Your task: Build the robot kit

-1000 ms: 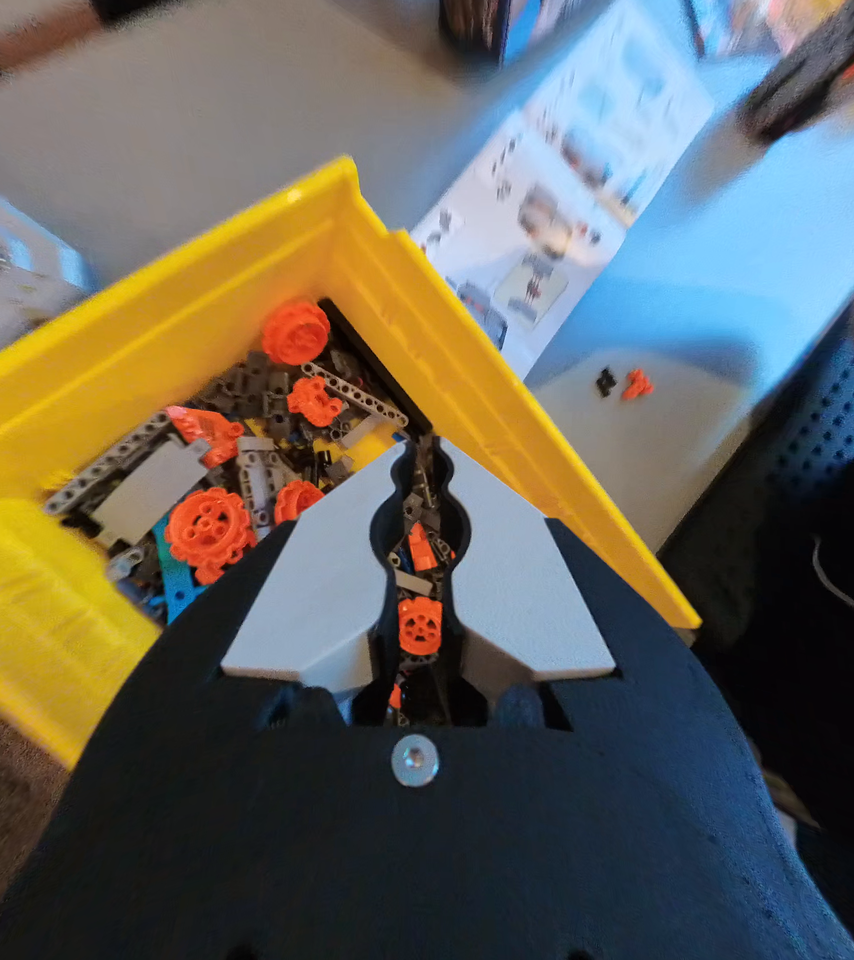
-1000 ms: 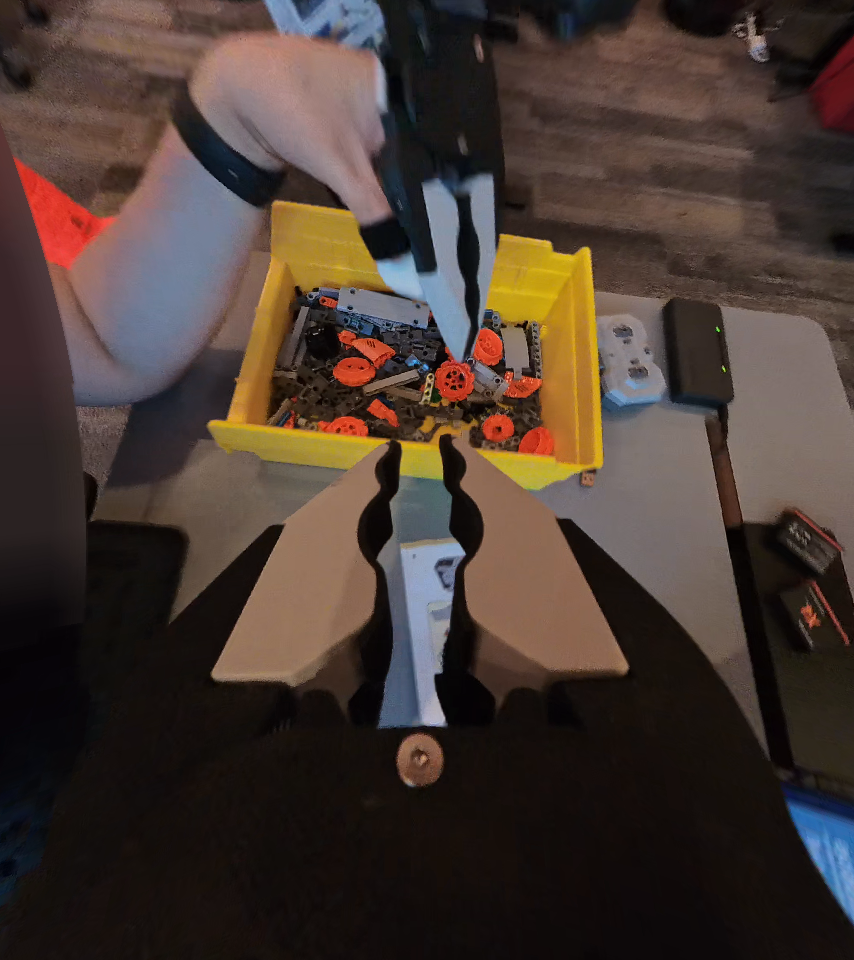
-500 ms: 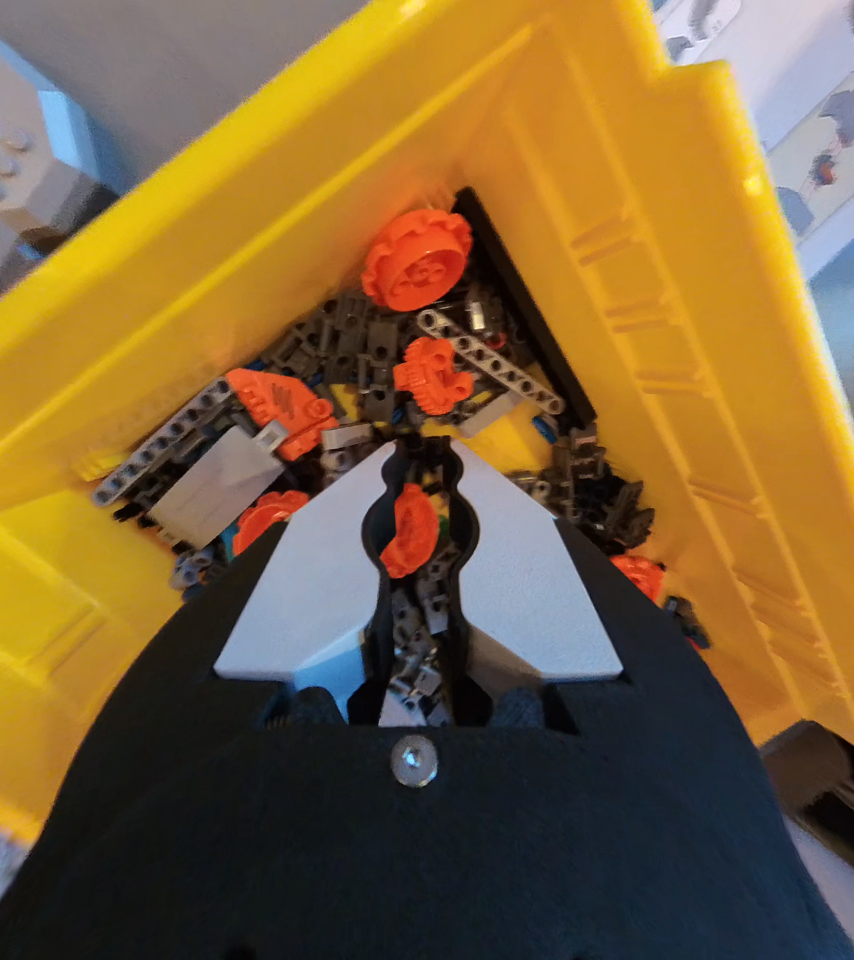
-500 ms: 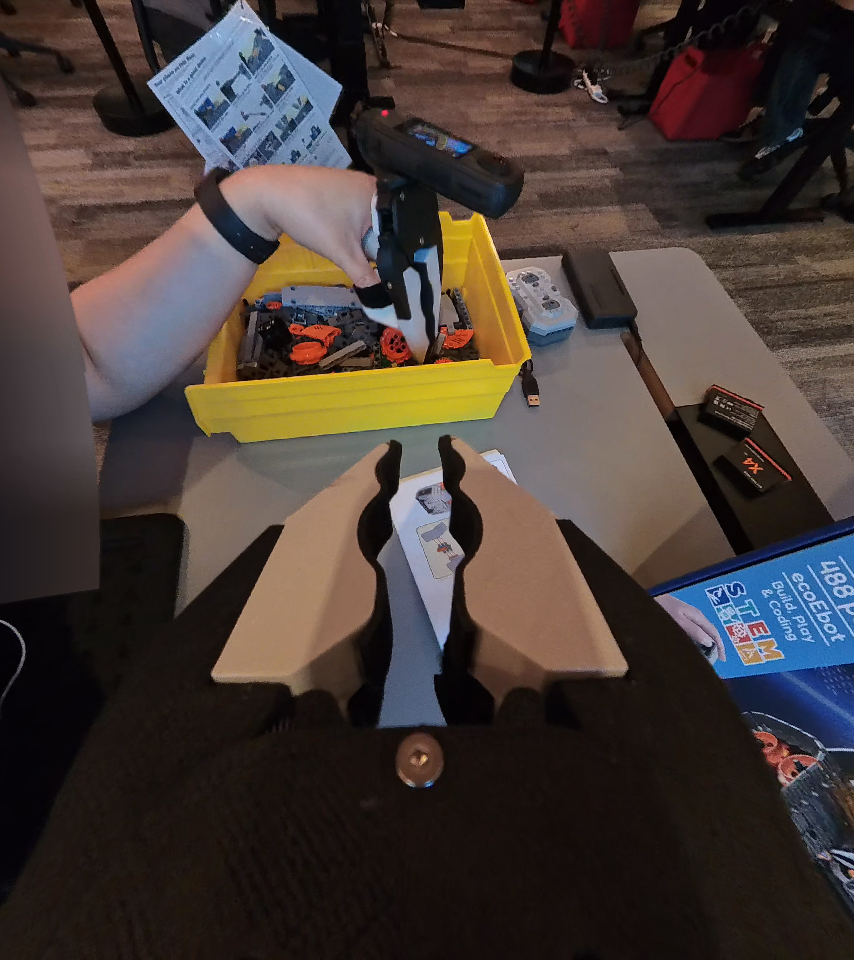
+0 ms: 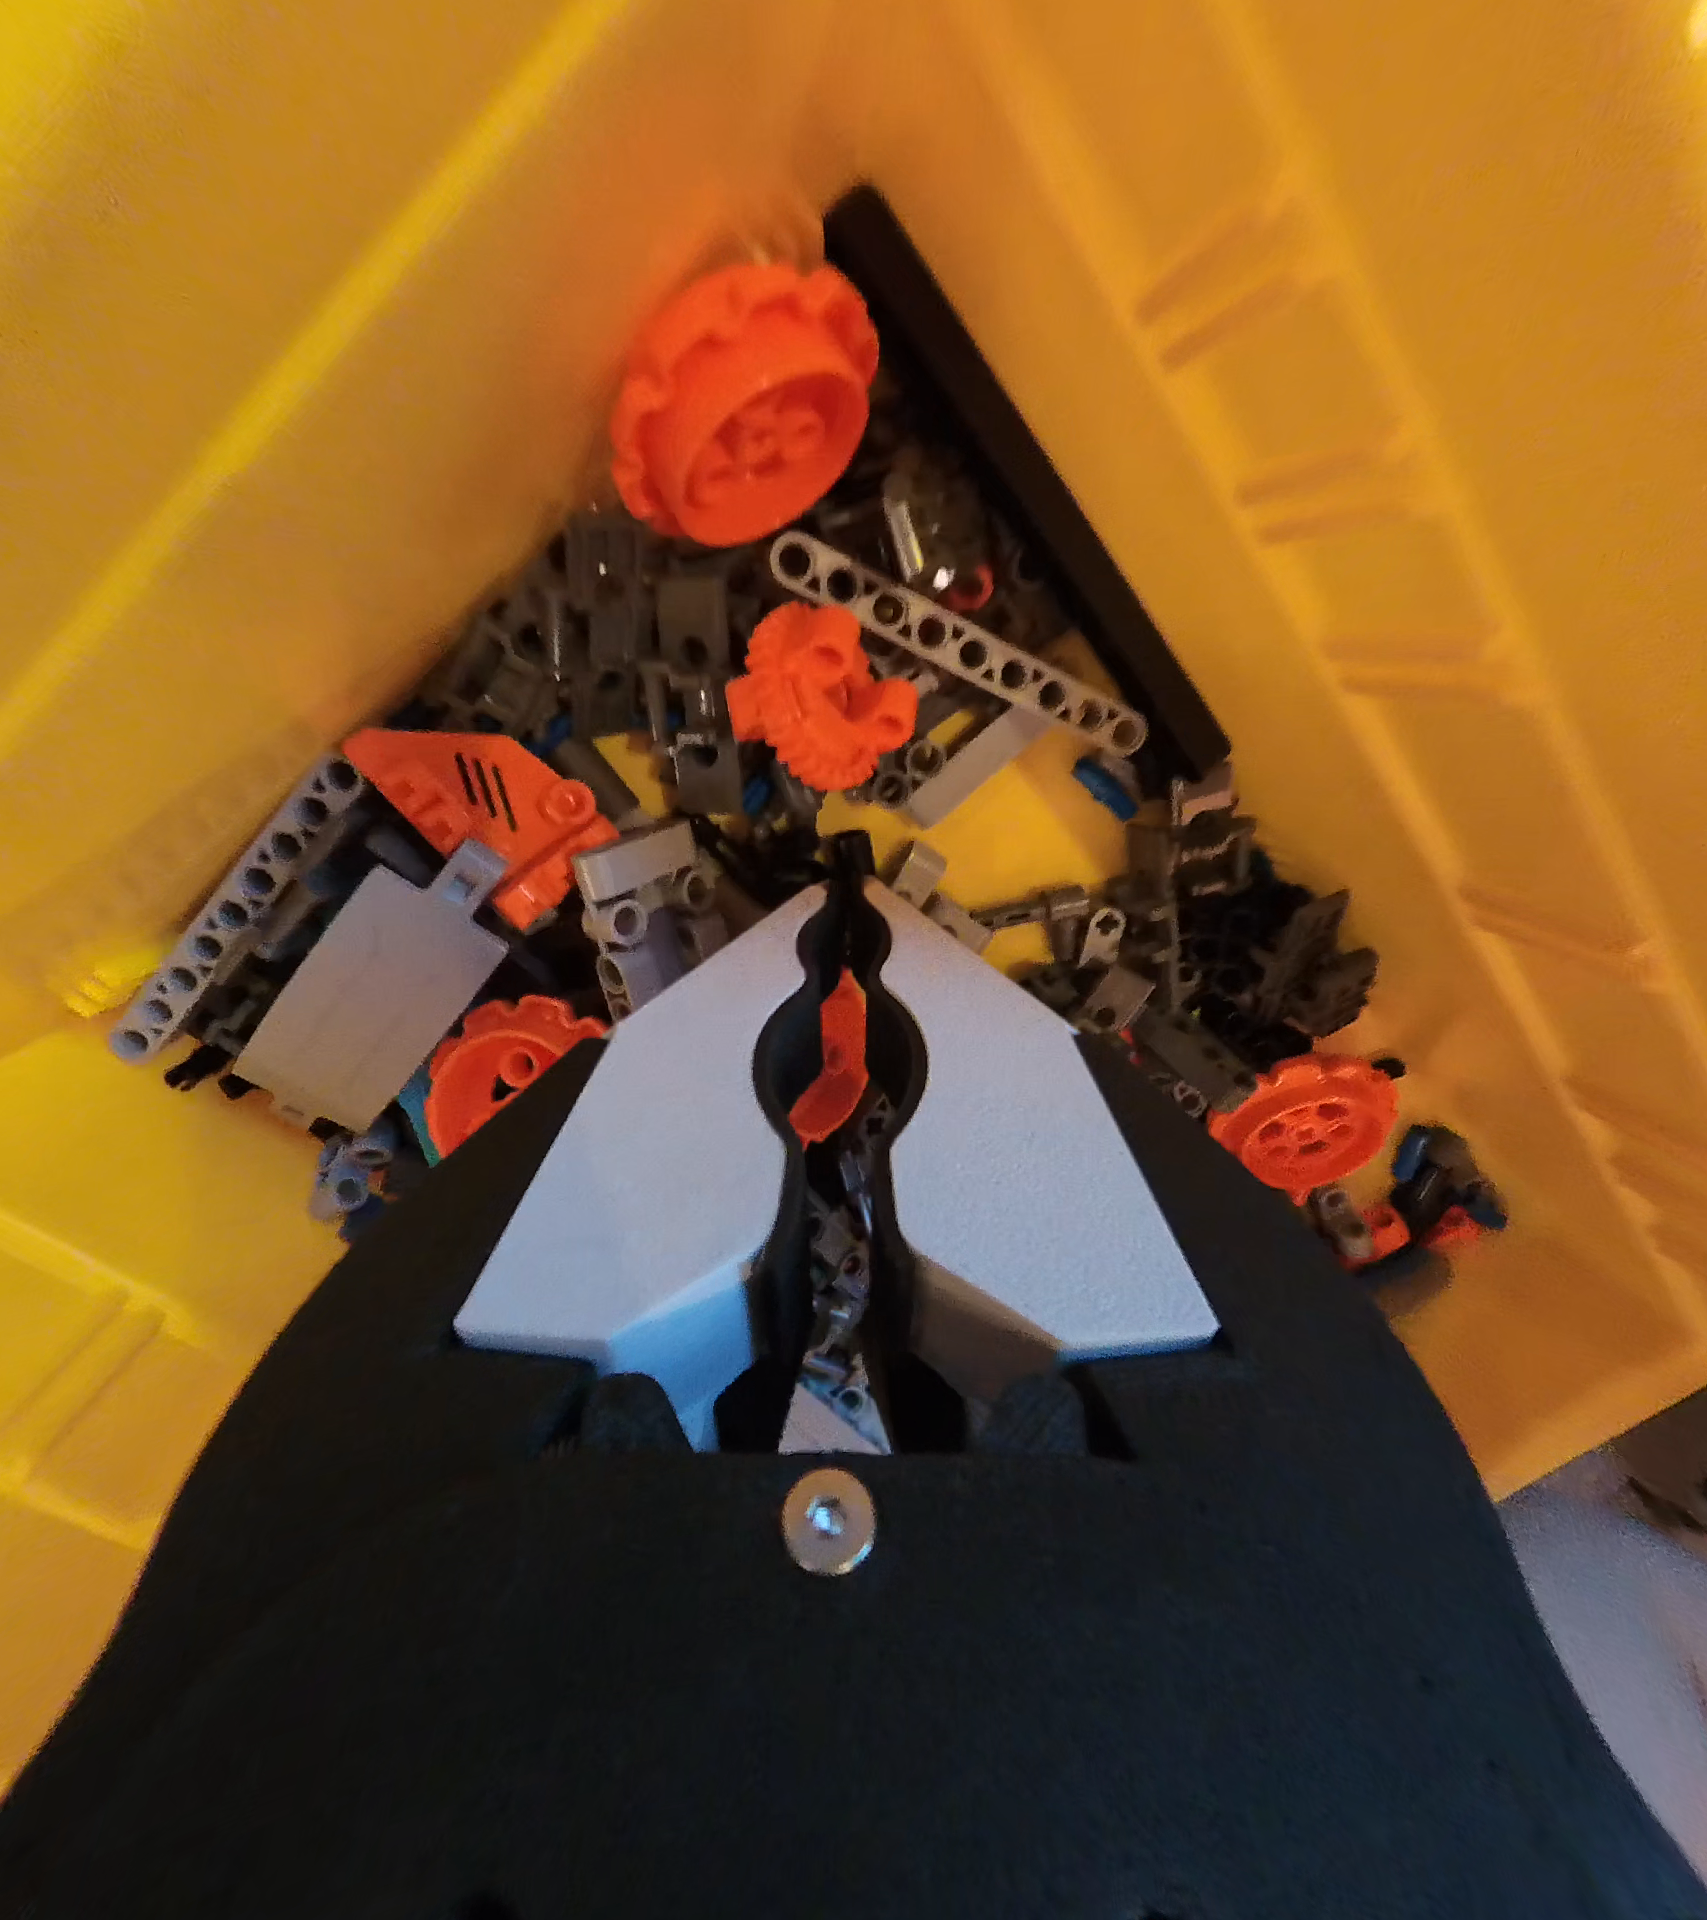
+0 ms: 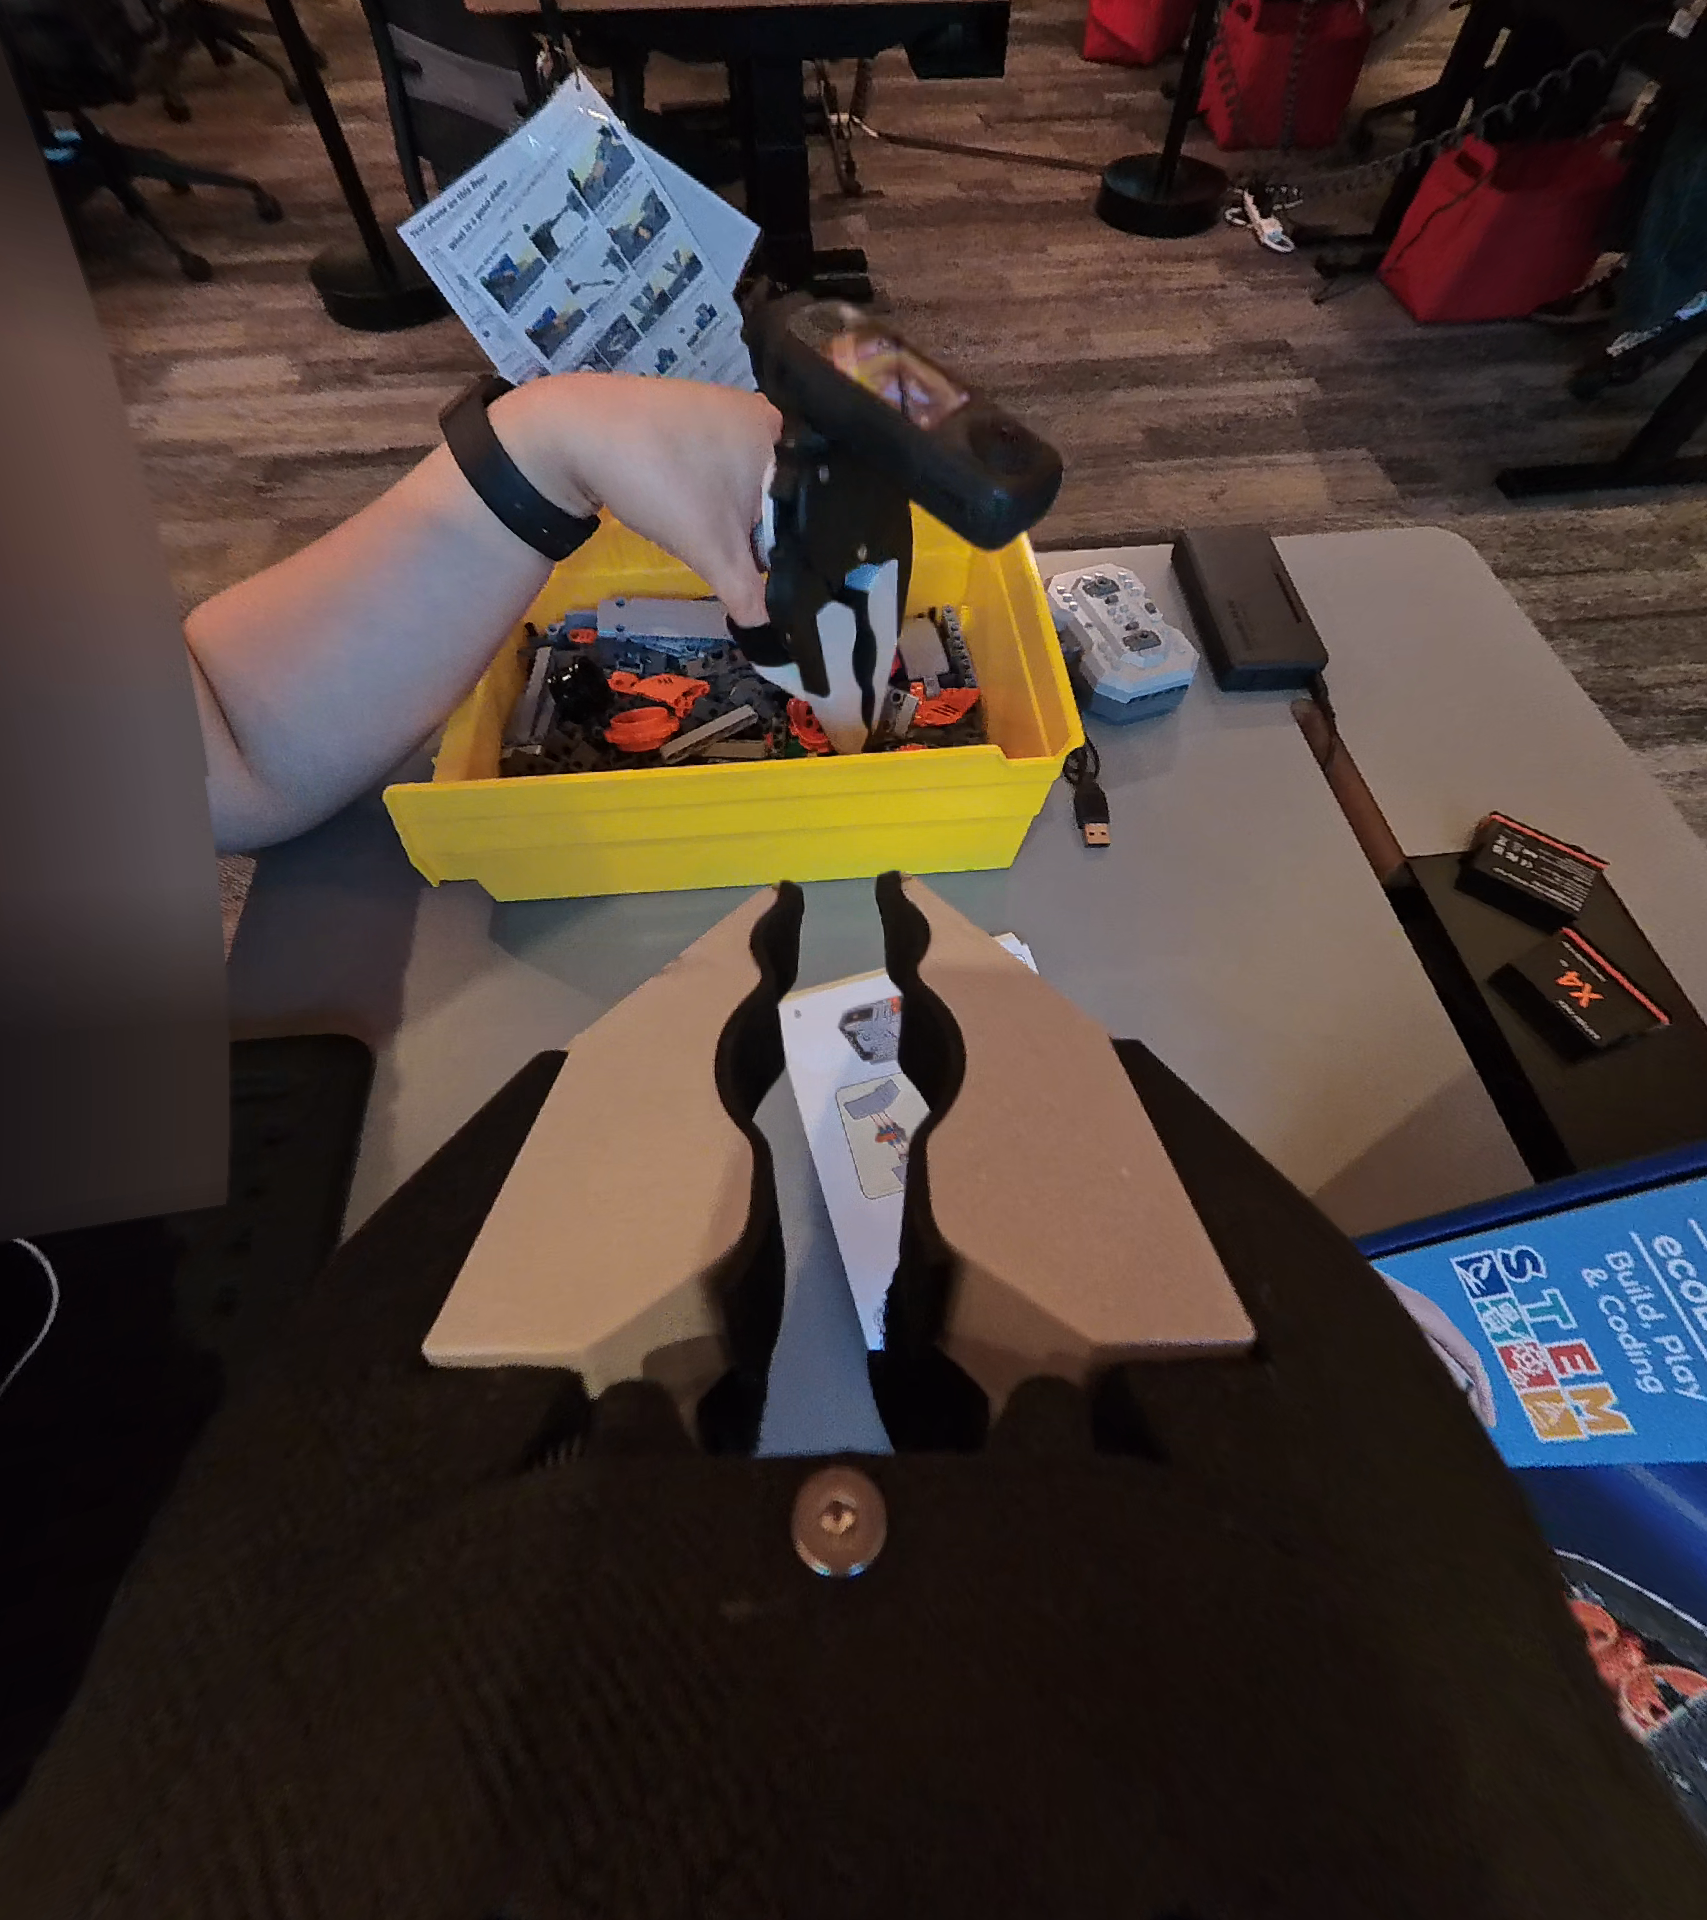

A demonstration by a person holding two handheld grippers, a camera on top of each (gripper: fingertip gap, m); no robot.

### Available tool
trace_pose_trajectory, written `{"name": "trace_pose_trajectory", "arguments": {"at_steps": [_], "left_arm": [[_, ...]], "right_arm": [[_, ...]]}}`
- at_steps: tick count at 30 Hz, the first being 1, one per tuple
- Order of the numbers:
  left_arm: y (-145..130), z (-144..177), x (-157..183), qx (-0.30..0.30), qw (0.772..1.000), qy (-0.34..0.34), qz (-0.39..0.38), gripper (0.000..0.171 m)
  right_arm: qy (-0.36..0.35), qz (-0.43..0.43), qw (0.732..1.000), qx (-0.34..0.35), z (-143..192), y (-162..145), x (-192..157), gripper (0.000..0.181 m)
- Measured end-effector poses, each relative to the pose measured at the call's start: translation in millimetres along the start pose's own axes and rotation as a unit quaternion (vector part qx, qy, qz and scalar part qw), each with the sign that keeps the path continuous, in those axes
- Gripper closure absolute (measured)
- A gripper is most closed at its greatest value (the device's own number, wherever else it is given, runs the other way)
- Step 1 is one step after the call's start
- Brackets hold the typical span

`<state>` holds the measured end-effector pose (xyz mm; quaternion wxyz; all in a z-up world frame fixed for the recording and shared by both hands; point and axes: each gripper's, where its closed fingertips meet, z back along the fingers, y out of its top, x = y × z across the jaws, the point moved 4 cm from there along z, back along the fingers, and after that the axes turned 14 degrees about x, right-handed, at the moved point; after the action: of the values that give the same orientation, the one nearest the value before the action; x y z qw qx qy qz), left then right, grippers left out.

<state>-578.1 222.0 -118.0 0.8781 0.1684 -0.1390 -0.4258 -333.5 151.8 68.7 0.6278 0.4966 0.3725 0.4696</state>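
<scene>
Left gripper (image 5: pixel 847 873): lowered tip-first into a yellow parts bin (image 5: pixel 1451 520), jaws nearly closed, tips meeting on a small black piece (image 5: pixel 855 850) among the loose parts; whether that piece is actually pinched cannot be told. An orange disc-shaped part (image 5: pixel 833 1070) shows through the gap between the fingers, lying below them and not visibly gripped. Bin contents nearby: large orange wheel (image 5: pixel 747 405) in the far corner, orange gear (image 5: pixel 821 698), long grey perforated beam (image 5: pixel 953 642), orange panel (image 5: pixel 485 805), grey rectangular block (image 5: pixel 371 997), further orange gears at either side, many dark connectors. Nothing is seen lifted clear of the pile. Right gripper (image 6: pixel 836 894): held above the grey table (image 6: pixel 1244 935), well apart from the bin, jaws parted by a narrow gap and empty, with a printed instruction sheet (image 6: pixel 854 1122) below them. Surroundings on the table: grey controller unit (image 6: pixel 1119 634), black box (image 6: pixel 1249 608), USB plug (image 6: pixel 1093 826), two small black packs (image 6: pixel 1555 935), blue product carton (image 6: pixel 1607 1340) at the near right.
</scene>
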Motion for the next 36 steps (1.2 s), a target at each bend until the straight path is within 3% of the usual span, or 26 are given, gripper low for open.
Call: {"name": "trace_pose_trajectory", "arguments": {"at_steps": [5,16,20,23,29,36], "left_arm": [[-9.3,0.3,-3.1,-0.018,1.000,0.009,-0.023,0.171],[-1.7,7.1,-19.5,0.035,0.999,0.028,0.022,0.171],[-1.4,7.0,-19.2,0.032,0.999,0.037,0.005,0.171],[0.7,5.7,-10.4,0.034,0.999,0.009,0.007,0.171],[-5.0,0.1,0.7,0.001,0.999,-0.002,-0.047,0.171],[-8.7,-4.5,2.0,-0.013,0.998,-0.009,-0.058,0.171]], "right_arm": [[0.011,-0.005,1.000,-0.003,-4.8,-5.5,4.4,0.167],[0.012,-0.002,1.000,-0.009,-2.6,-8.5,7.1,0.167],[0.014,0.003,1.000,-0.012,-2.3,-9.2,6.4,0.167],[0.015,0.000,1.000,-0.015,-3.2,-11.0,7.2,0.167],[0.021,-0.002,0.999,-0.026,-6.8,-15.5,6.4,0.167],[0.025,0.001,0.999,-0.032,-8.1,-17.3,4.6,0.167]]}}
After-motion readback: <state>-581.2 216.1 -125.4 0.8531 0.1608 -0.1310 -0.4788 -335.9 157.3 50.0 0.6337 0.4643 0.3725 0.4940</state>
